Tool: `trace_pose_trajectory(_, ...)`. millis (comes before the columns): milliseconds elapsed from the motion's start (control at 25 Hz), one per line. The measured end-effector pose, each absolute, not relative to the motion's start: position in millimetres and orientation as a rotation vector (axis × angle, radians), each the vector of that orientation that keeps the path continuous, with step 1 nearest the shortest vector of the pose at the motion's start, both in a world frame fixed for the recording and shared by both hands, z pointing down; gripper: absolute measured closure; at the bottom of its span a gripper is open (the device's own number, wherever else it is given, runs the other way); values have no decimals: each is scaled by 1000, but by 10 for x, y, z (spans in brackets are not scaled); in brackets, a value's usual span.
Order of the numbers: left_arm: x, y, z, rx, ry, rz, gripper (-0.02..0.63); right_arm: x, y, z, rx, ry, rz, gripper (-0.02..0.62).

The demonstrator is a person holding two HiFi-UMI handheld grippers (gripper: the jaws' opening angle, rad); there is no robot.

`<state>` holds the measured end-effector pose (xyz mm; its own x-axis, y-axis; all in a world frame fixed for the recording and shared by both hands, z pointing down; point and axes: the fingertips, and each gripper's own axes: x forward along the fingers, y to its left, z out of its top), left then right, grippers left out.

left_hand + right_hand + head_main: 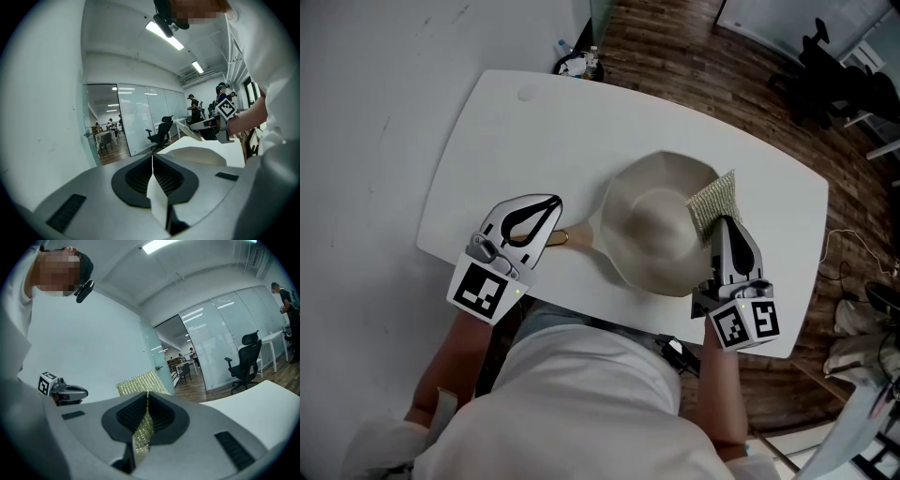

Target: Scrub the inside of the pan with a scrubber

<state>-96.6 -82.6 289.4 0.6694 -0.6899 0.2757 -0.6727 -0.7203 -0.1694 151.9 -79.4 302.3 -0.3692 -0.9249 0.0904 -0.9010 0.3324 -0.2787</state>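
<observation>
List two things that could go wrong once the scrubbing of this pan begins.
1. The pan sits close to the table's near edge, so a hard push may slide it off.
2. The right gripper pinches the scrubber by one end only, so it may fold or pull out.
3. The left gripper is shut at the handle. If it holds nothing, the pan may spin.

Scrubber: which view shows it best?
Head view: most of the gold mesh scrubber shows, over the right rim of the pan, pinched by the right gripper. Right gripper view shows only its clamped strip and top edge. Left gripper view: too small to tell.
</observation>
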Motion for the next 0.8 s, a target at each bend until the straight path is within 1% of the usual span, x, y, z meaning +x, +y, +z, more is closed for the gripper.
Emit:
trace_pose_trajectory(280, -866, -747, 3190, -2864, 1002, -631, 591, 1479, -930, 3345, -1691, 2557, -511, 568)
trace_pose_trajectory(560, -836, -750, 3372, -2925, 948, -696, 588, 1440, -1082, 3462, -1662, 2624, -545, 568)
trace_pose_trajectory(600, -829, -752, 3407, -2932, 944, -706, 569, 1428, -1108, 3483, -1660, 2643, -540, 568)
trace_pose_trajectory(640, -820, -750, 3444, -2939, 939, -718, 528, 1416, -1131, 3509, -1659, 2664, -536, 568)
trace_pose_trajectory(680, -808, -741, 3486, -2946, 930, -734, 501, 1405, -1149, 3539, -1660, 2685, -532, 568)
trace_pose_trajectory(800, -777, -684, 3651, -2946, 874, -842, 470, 1371, -1185, 3639, -1661, 2748, -525, 568)
